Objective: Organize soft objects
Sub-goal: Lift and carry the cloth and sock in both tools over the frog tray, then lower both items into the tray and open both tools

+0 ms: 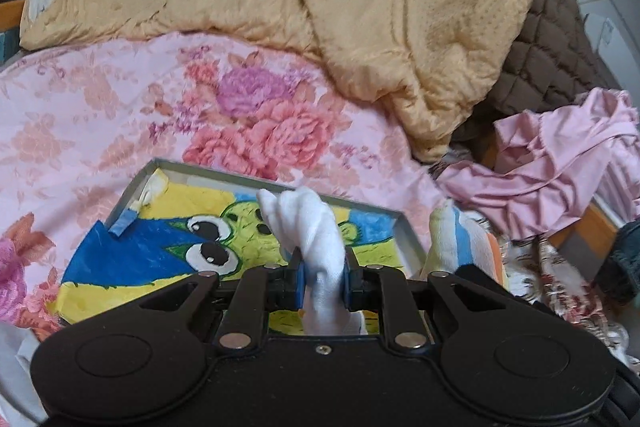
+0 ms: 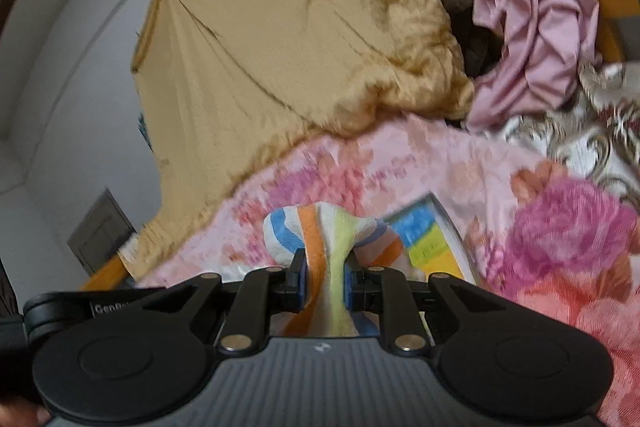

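Note:
My left gripper (image 1: 323, 277) is shut on a white sock (image 1: 316, 227), whose bunched end sticks up past the blue pads. It hangs just above a shallow grey tray (image 1: 408, 231) lined with a bright cartoon drawing, lying on the pink floral bedspread (image 1: 100, 115). My right gripper (image 2: 325, 281) is shut on a striped sock (image 2: 316, 235) with blue, orange, yellow and white bands. That striped sock (image 1: 456, 239) also shows in the left wrist view, just right of the tray. In the right wrist view the tray (image 2: 448, 227) lies just ahead and to the right.
A rumpled yellow quilt (image 1: 340, 7) fills the back of the bed, with a brown quilted cover (image 1: 552, 47) behind it. Crumpled pink cloth (image 1: 560, 163) lies at the right, over a wooden bed frame (image 1: 592, 227). A patterned white-and-gold fabric (image 2: 592, 131) lies at the right.

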The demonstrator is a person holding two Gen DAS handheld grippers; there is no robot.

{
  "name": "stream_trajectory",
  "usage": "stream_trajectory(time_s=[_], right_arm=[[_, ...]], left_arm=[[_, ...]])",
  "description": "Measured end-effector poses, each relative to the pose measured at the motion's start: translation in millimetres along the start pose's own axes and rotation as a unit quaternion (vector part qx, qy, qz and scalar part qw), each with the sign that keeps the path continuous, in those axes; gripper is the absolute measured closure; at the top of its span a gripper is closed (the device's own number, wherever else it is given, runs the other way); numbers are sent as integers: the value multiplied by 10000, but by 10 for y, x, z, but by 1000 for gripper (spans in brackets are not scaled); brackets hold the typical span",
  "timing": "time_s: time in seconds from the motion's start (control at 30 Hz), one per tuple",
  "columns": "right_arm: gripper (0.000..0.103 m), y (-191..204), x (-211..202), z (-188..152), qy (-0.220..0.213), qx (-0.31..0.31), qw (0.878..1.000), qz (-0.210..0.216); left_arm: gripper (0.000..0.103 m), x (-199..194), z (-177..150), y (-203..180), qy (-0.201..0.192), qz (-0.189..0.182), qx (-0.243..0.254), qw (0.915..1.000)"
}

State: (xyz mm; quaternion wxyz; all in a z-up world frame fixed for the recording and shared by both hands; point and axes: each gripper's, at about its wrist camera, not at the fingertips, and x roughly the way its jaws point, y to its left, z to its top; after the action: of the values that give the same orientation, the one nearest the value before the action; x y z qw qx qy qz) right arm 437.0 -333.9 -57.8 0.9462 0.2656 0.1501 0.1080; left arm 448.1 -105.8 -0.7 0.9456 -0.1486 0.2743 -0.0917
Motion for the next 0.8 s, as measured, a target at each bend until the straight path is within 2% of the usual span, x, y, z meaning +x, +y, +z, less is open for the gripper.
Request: stream_trajectory(time_s=[0.23,0.33,0.47,0.5,0.6,0.67,0.7,0.8], right_arm=[[83,-46,178,-83,472,102,9988,-89],[82,-28,225,-136,647,147,9978,-49],[74,27,311,-209,898,94,9959,-63],[70,36,326,-225,936,82,9956,-59],[68,65,350,-262,1028,3,9947,-87],[66,80,355,-268,1060,-72,9942,-152],[64,82,350,-266,1067,-91,9941,-173],[49,84,333,-251,1100,-119,9936,-222]], left_arm=[[83,295,-65,244,395,387,-426,9976],[83,392,-79,404,718,523,-814,9927],[80,450,-156,582,1013,618,-1135,9864],[78,452,-173,622,1064,657,-1214,9847],[72,447,-188,710,1089,670,-1425,9815],[59,438,-177,747,1066,691,-1511,9803],[56,428,-180,754,1050,685,-1540,9801],[42,385,-162,767,960,657,-1559,9809]])
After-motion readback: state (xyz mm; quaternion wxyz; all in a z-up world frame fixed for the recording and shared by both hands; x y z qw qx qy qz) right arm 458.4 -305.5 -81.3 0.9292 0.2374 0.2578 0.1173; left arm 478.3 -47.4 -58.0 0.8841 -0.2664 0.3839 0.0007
